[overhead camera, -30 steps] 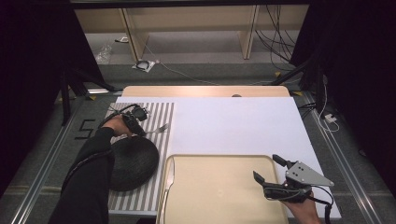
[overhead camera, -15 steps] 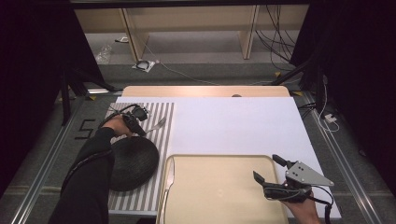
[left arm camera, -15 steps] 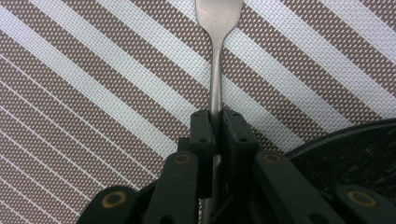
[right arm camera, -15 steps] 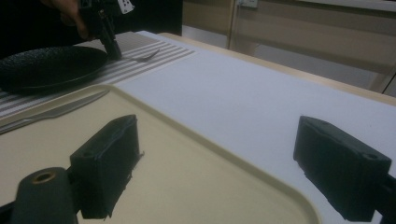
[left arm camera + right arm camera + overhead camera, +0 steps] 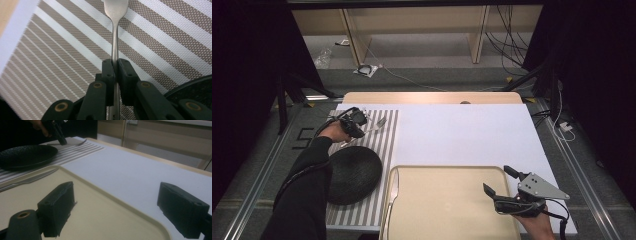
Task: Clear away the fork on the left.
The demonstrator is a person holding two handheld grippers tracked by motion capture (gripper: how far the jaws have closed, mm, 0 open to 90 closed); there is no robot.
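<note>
A metal fork (image 5: pixel 115 37) lies over the striped placemat (image 5: pixel 382 150) at the table's left. My left gripper (image 5: pixel 115 62) is shut on its handle, with the head pointing away from the jaws. These jaws have just been closing, with the handle between them. The high view shows this left gripper (image 5: pixel 361 132) and the fork (image 5: pixel 379 123) just beyond a black plate (image 5: pixel 352 172). My right gripper (image 5: pixel 497 179) hovers open over the right part of the beige tray (image 5: pixel 447 205). Its wide-apart jaws hold nothing in the right gripper (image 5: pixel 116 195) view.
A knife (image 5: pixel 393 187) lies along the tray's left rim. A white sheet (image 5: pixel 462 135) covers the table's middle and right. In the right gripper view the black plate (image 5: pixel 25 155), the knife (image 5: pixel 27 180) and the fork (image 5: pixel 72 143) are at the far left.
The fork's head has shifted slightly toward the far side of the placemat in the left gripper's hold. The right gripper has kept still.
</note>
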